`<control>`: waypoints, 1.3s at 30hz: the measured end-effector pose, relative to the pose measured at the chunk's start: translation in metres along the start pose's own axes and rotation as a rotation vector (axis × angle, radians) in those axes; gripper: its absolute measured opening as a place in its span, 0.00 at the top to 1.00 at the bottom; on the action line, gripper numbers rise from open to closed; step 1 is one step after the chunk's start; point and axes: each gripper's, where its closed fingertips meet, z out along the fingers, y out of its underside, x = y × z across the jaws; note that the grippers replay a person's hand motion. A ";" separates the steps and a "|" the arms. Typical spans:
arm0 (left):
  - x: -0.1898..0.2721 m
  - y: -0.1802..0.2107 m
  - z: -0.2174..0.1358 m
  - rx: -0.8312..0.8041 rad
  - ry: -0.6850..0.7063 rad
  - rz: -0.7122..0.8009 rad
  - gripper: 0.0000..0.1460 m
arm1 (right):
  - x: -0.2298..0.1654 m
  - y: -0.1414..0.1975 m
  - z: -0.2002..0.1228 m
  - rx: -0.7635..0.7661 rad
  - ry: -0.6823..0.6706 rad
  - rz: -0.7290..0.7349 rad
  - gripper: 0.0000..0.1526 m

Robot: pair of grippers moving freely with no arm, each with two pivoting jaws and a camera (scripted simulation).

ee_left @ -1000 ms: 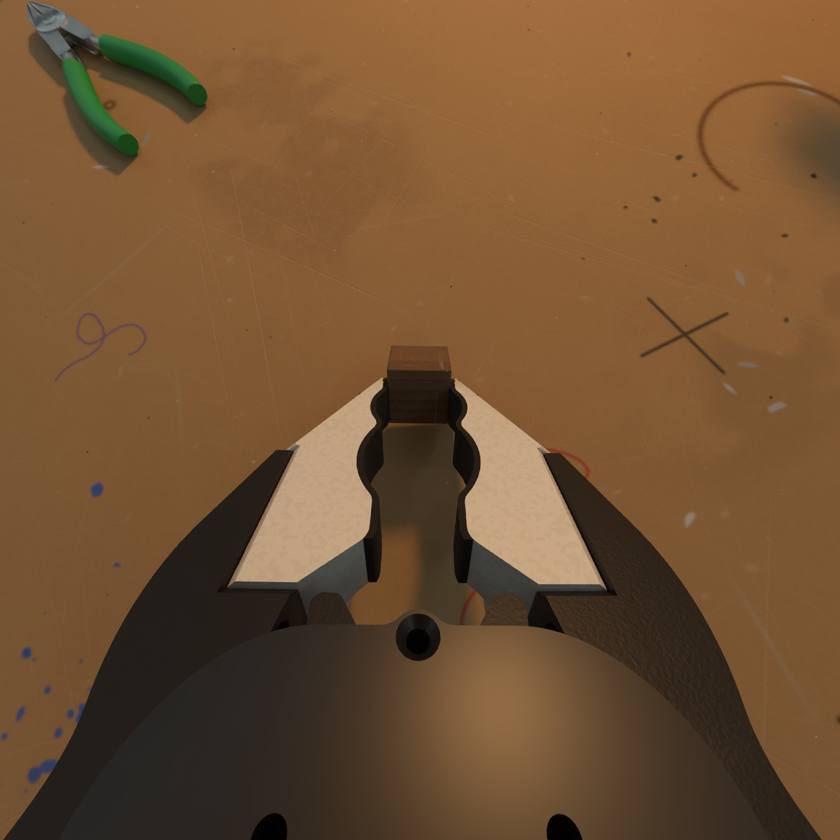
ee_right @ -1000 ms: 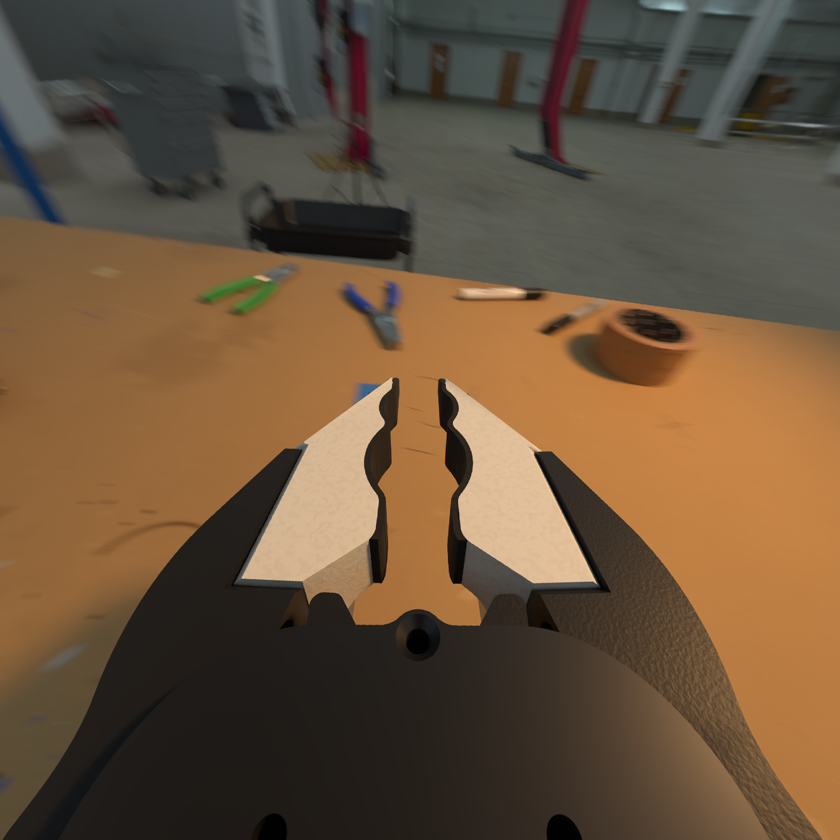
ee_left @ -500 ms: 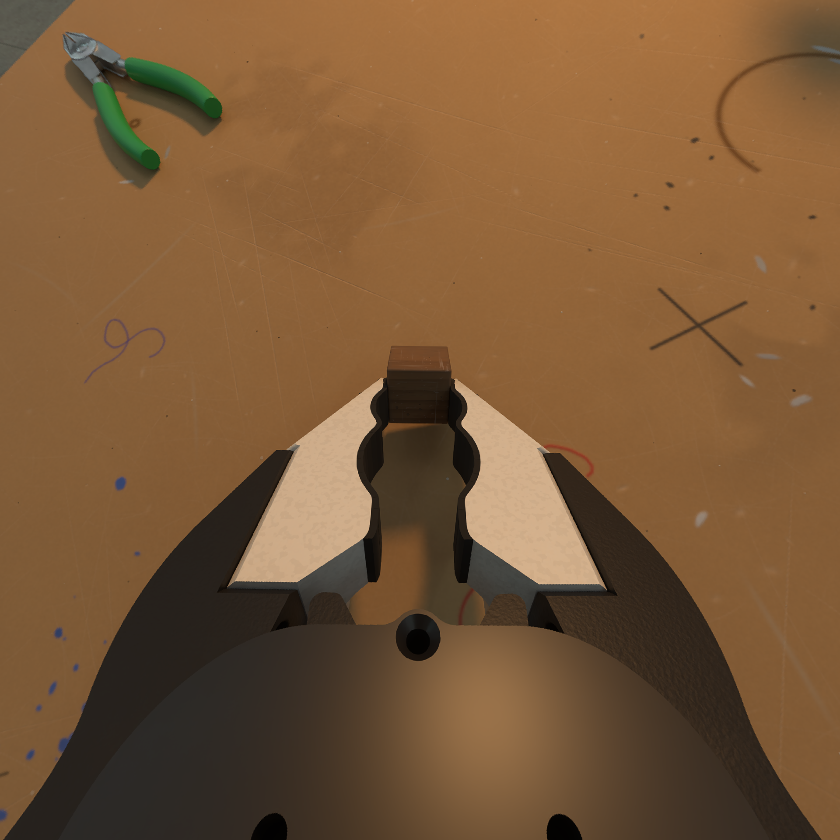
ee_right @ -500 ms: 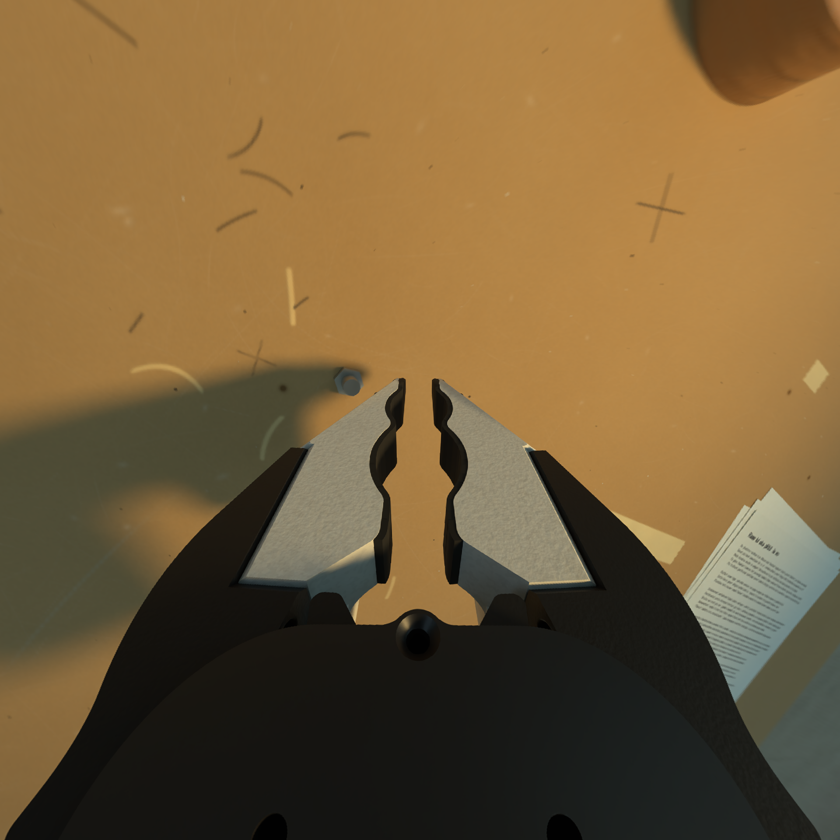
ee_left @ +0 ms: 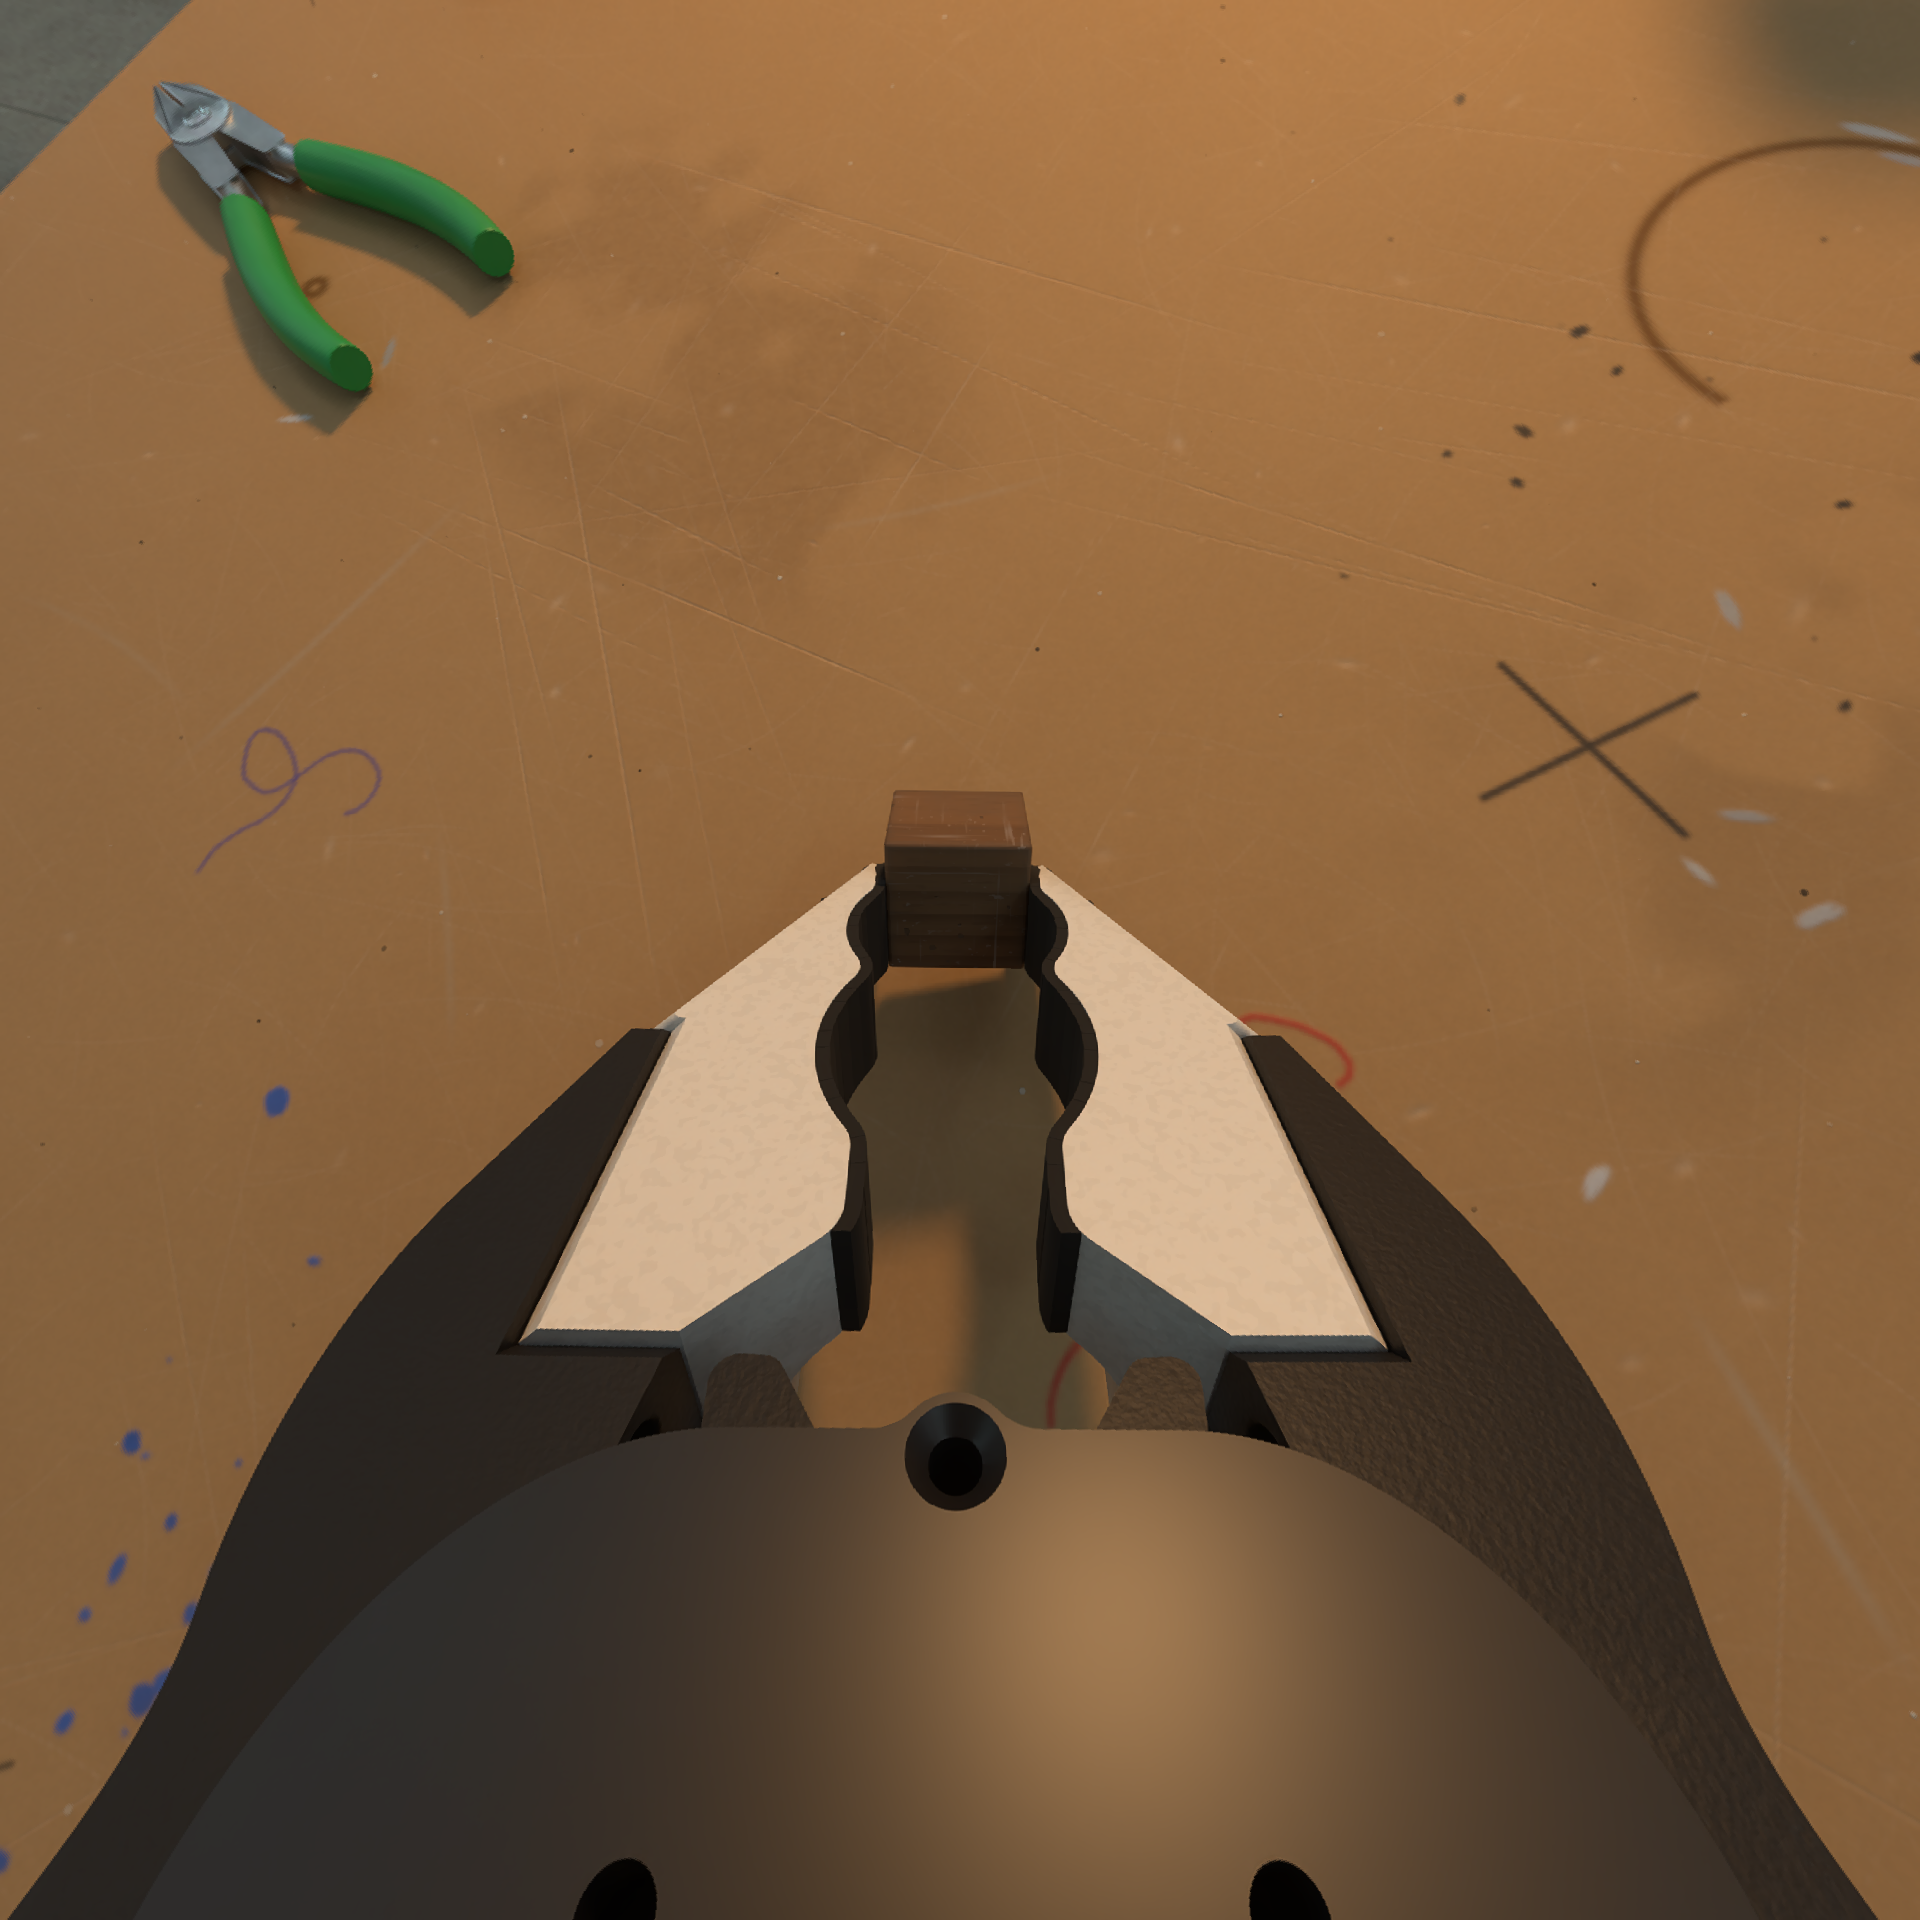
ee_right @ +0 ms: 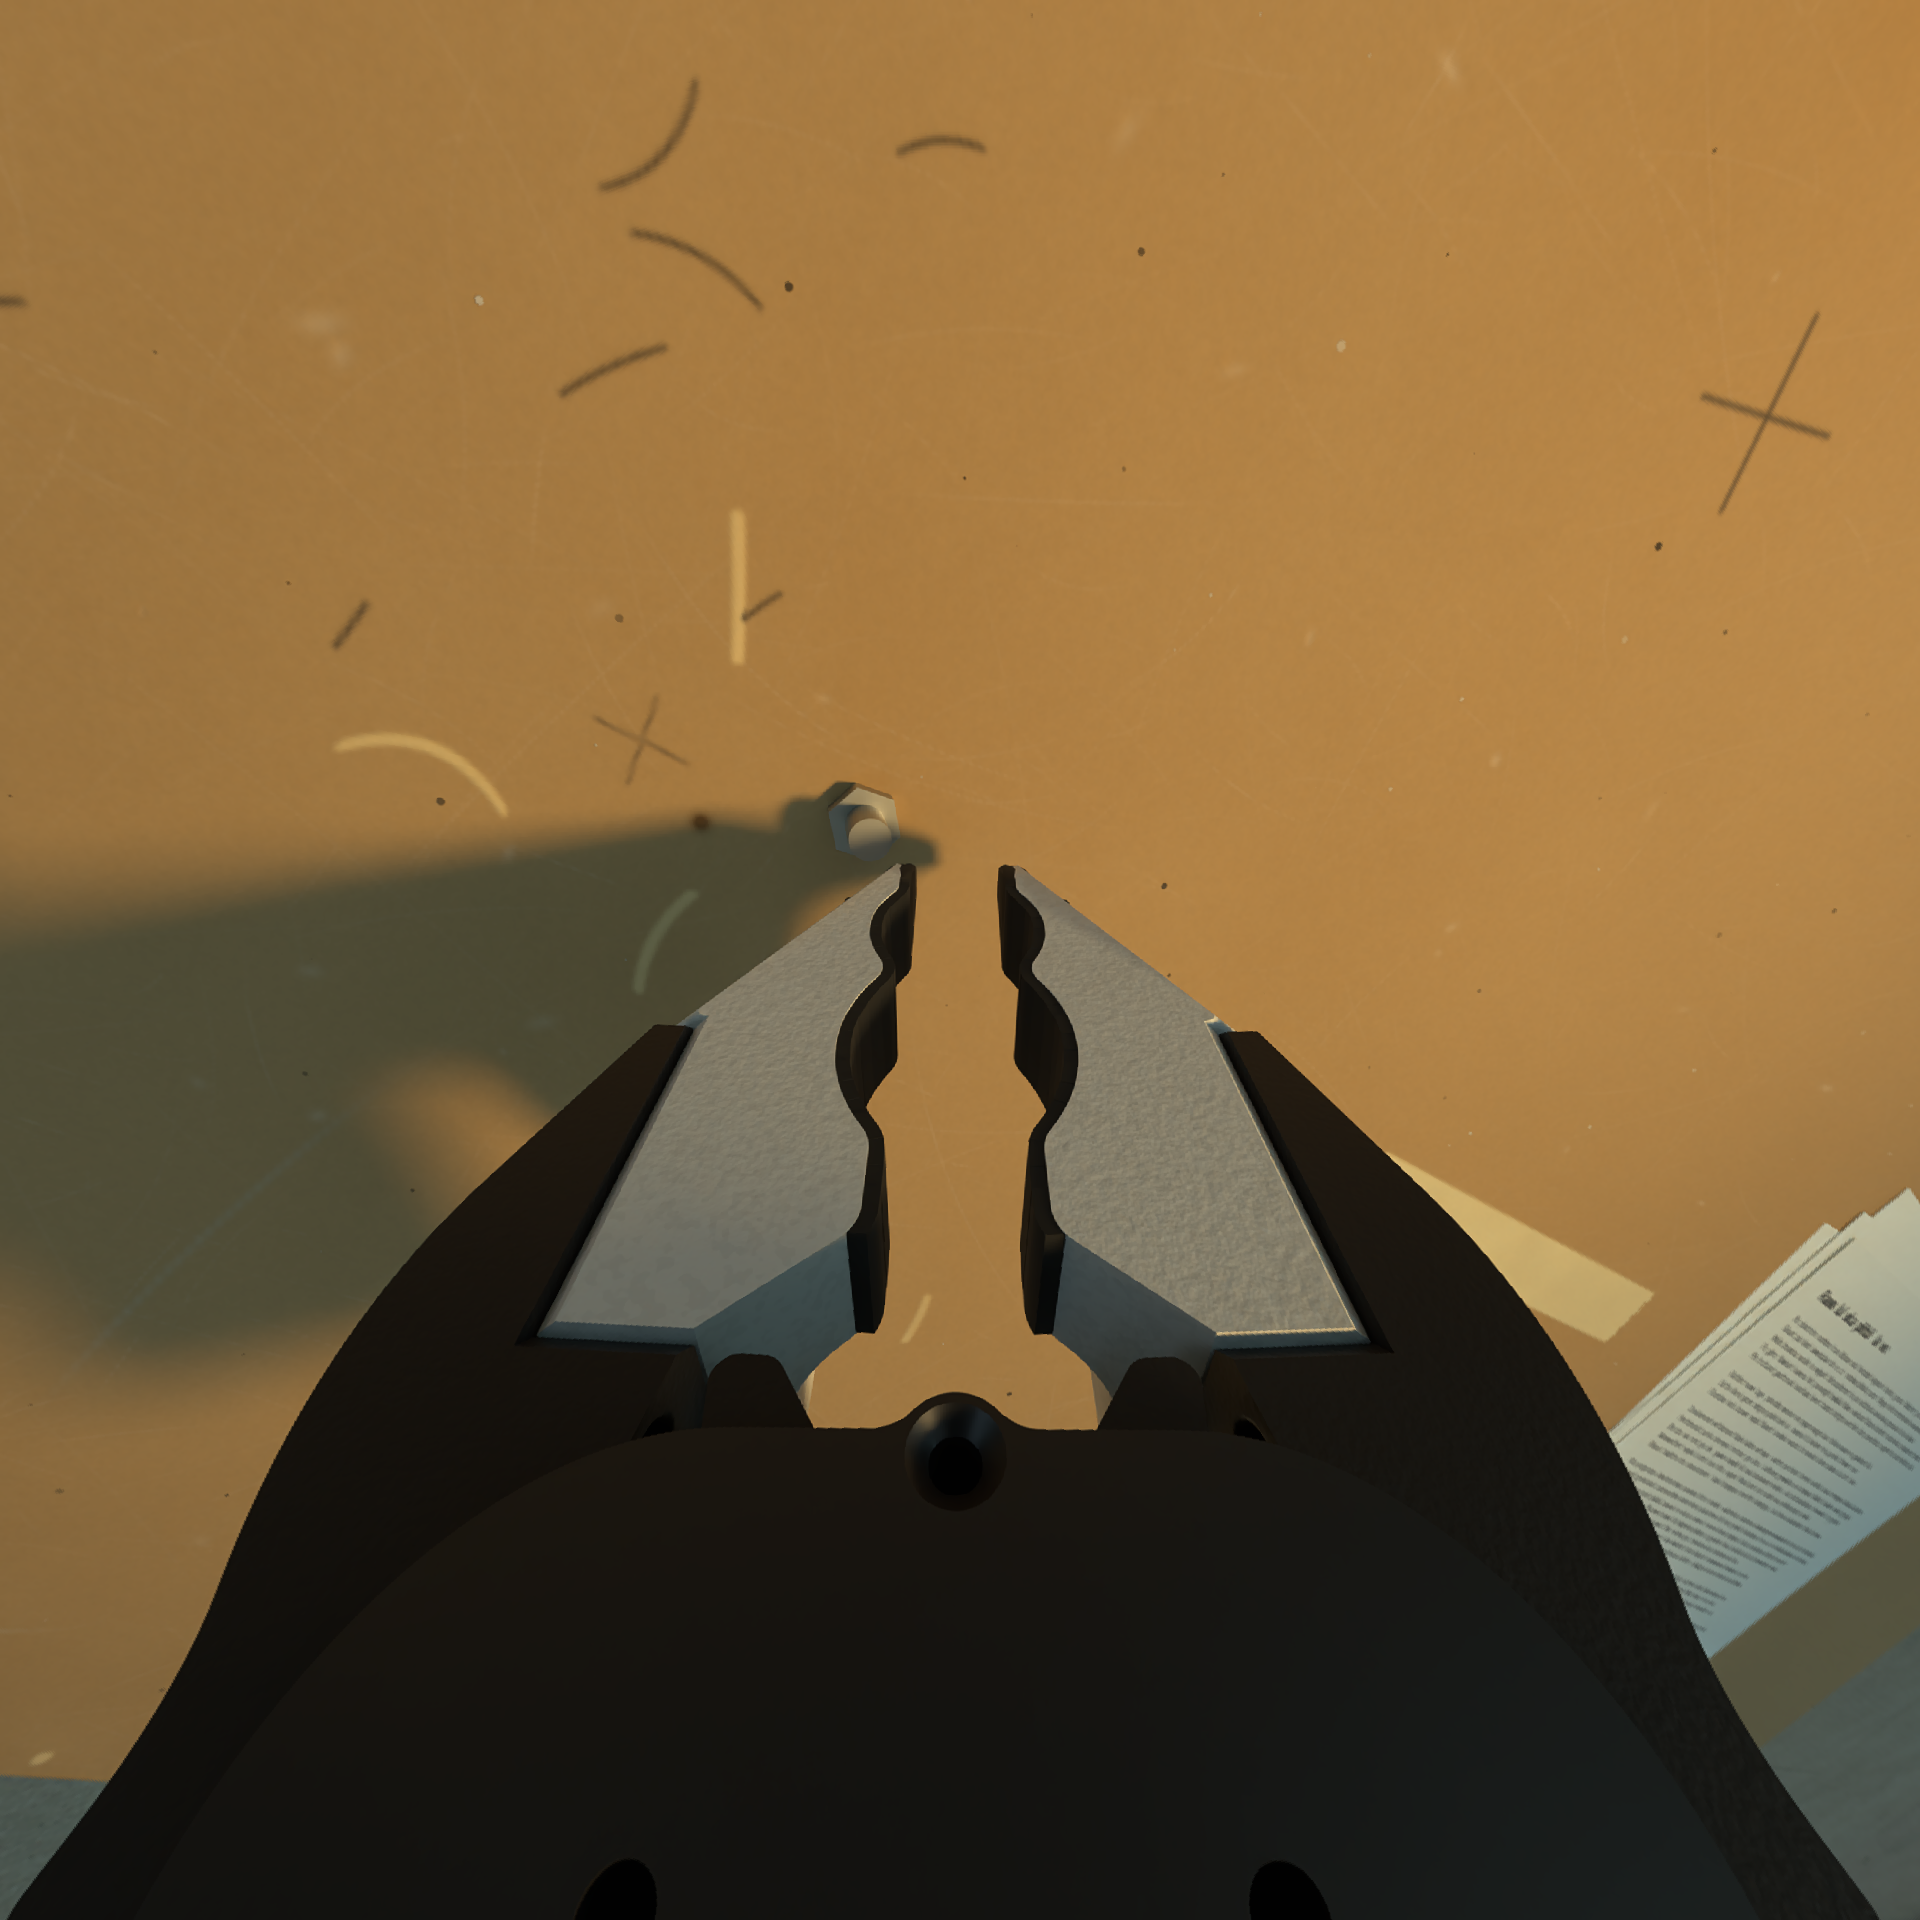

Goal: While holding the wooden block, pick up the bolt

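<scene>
Here, in my left wrist view, my left gripper (ee_left: 956, 914) clamps the wooden block (ee_left: 956, 883) between its fingertips, lifted above the orange table (ee_left: 1039, 468). Green-handled cutters (ee_left: 312, 218) lie far off at the upper left. In my right wrist view, my right gripper (ee_right: 956, 894) hangs over the table with its jaws parted a little and nothing between them. The bolt (ee_right: 862, 821) lies on the table just beyond my left fingertip, untouched. Printed sheets of paper (ee_right: 1787, 1423) lie at the lower right.

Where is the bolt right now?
In the right wrist view, the bolt stands on the table just ahead-left of the right gripper, outside its open jaws.
</scene>
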 end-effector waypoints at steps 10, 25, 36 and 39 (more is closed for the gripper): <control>0.001 0.001 0.001 -0.007 0.004 0.007 0.83 | -0.007 0.000 0.000 -0.009 -0.052 -0.101 0.92; 0.002 0.002 0.002 -0.015 0.013 0.008 0.83 | -0.012 -0.003 0.003 -0.019 -0.119 -0.178 0.90; 0.004 0.000 0.000 -0.001 0.017 0.011 0.83 | -0.020 -0.008 -0.010 0.039 -0.155 -0.142 0.95; 0.004 -0.001 -0.002 0.010 0.018 0.005 0.83 | -0.026 -0.028 -0.047 0.131 -0.086 -0.163 0.95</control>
